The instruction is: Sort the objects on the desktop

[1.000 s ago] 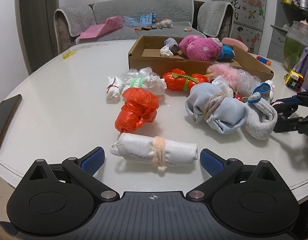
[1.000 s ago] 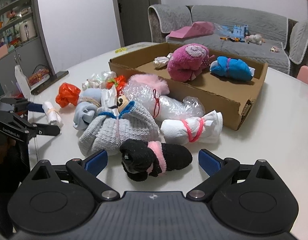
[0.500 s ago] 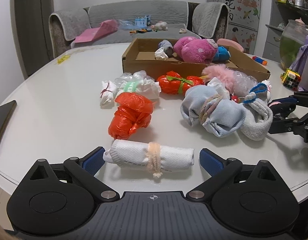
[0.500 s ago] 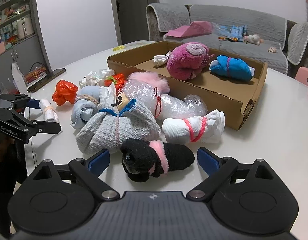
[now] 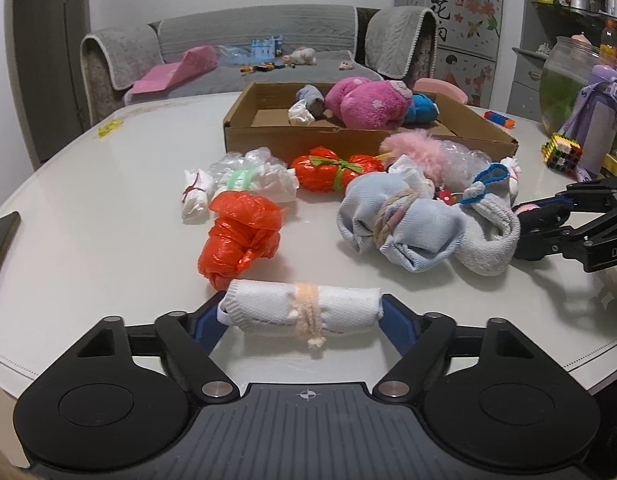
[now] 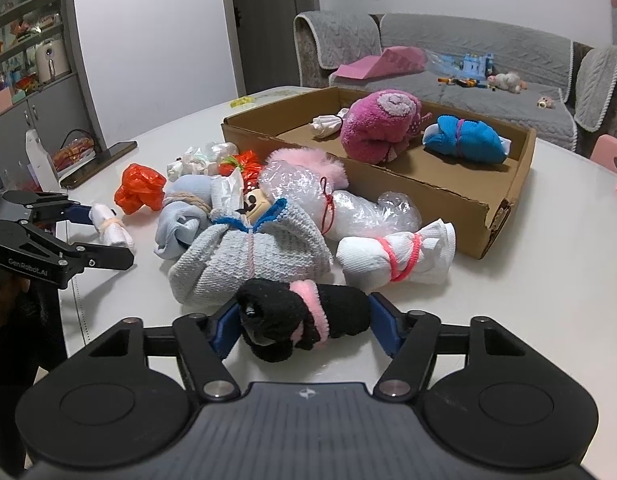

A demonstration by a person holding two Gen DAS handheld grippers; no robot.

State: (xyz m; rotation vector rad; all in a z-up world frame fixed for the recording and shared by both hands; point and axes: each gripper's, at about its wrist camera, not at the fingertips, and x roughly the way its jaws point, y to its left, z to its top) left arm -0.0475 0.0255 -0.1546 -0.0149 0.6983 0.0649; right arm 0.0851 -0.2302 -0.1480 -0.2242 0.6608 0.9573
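Note:
A white cloth roll (image 5: 268, 308) tied with a peach band lies across the table's near edge. My left gripper (image 5: 302, 320) is closing on it, and both blue pads touch its ends. A black sock roll (image 6: 340, 312) with a pink band sits between the jaws of my right gripper (image 6: 304, 328), which is closing too, pads against both ends. Each gripper also shows in the other's view: the left gripper (image 6: 104, 236) and the right gripper (image 5: 524, 232). The cardboard box (image 5: 348, 140) at the back holds a magenta plush, a blue bundle and small rolls.
Between the grippers and the box lie an orange bag (image 5: 240, 236), a light blue bundle (image 5: 400, 224), a grey knit bundle (image 6: 248, 256), a bubble-wrap bundle (image 6: 348, 208) and a white roll with a pink band (image 6: 396, 256). A phone (image 5: 0, 240) lies at the left edge. A glass jar (image 5: 564, 80) stands far right.
Both grippers' jaws have narrowed from wide apart until the pads meet the ends of the white roll and the black sock roll. Neither hand has shifted noticeably.

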